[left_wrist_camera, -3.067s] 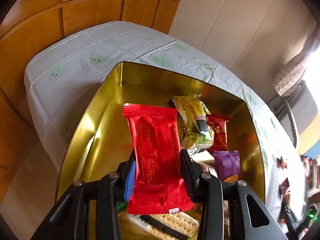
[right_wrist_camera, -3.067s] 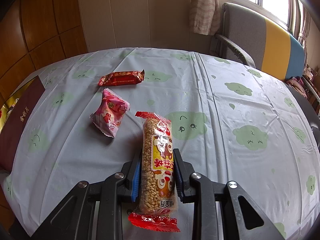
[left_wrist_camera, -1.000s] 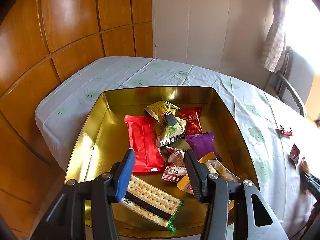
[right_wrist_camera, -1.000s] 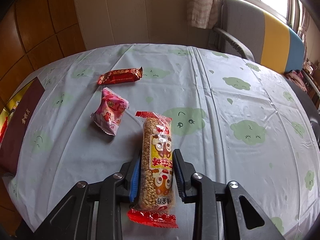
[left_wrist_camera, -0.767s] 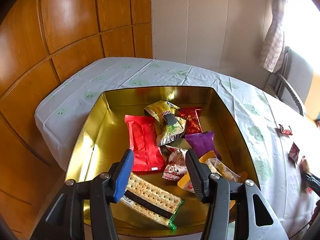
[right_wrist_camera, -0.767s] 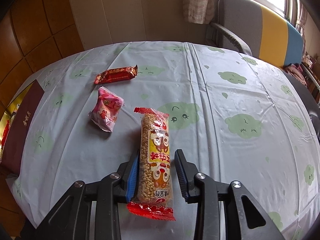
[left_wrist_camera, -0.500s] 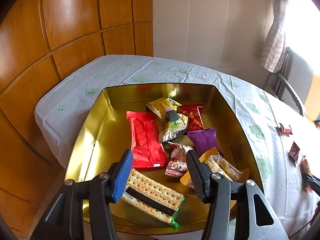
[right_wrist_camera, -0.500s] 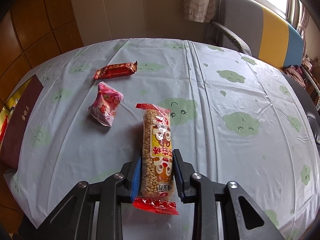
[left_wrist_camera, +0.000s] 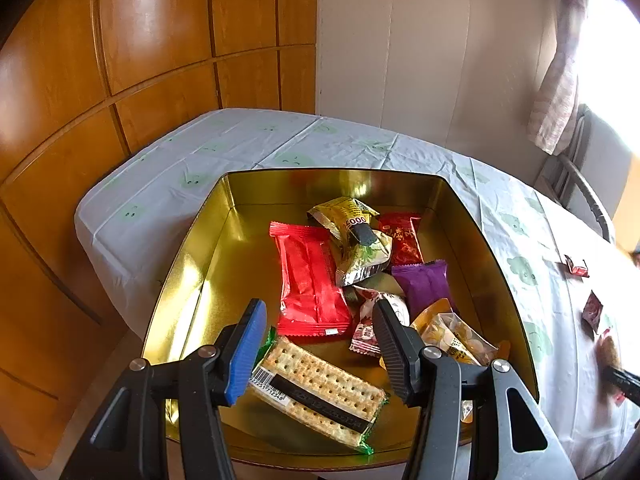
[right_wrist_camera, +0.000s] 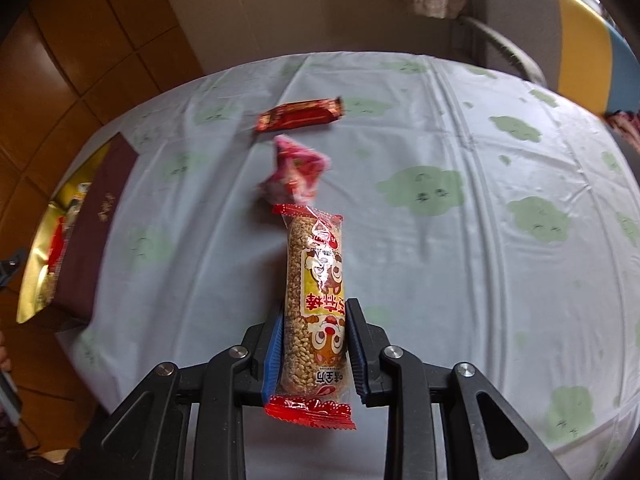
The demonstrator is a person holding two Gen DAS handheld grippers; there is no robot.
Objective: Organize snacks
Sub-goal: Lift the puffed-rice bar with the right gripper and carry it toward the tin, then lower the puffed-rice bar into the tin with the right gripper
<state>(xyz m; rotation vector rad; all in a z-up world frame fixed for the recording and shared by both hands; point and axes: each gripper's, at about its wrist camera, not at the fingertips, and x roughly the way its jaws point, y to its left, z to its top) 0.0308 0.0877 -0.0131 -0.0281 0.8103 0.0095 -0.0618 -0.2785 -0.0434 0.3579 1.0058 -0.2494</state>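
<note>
Right gripper (right_wrist_camera: 314, 354) pinches the puffed-grain bar (right_wrist_camera: 316, 304) in crinkly clear film, long axis running straight out from the pads, off the tablecloth (right_wrist_camera: 460, 240). Beyond its tip, a blurred pink packet (right_wrist_camera: 296, 174). Left gripper (left_wrist_camera: 318, 344) gapes empty over the shiny gold tin (left_wrist_camera: 192, 280).

1 gold tin (left_wrist_camera: 192, 264), holding 8 packets: 1 red wafer pack (left_wrist_camera: 310, 280), 1 cracker pack (left_wrist_camera: 320, 390), 1 gold pouch (left_wrist_camera: 354, 236), 1 dark red packet (left_wrist_camera: 402, 236), 1 purple packet (left_wrist_camera: 426, 284), 1 red-and-white candy (left_wrist_camera: 366, 328), 2 orange-edged clear packs (left_wrist_camera: 452, 336).

Tablecloth (right_wrist_camera: 440, 260): 1 puffed-grain bar (right_wrist_camera: 316, 300), 1 pink packet (right_wrist_camera: 296, 172), 1 red bar (right_wrist_camera: 300, 118).
</note>
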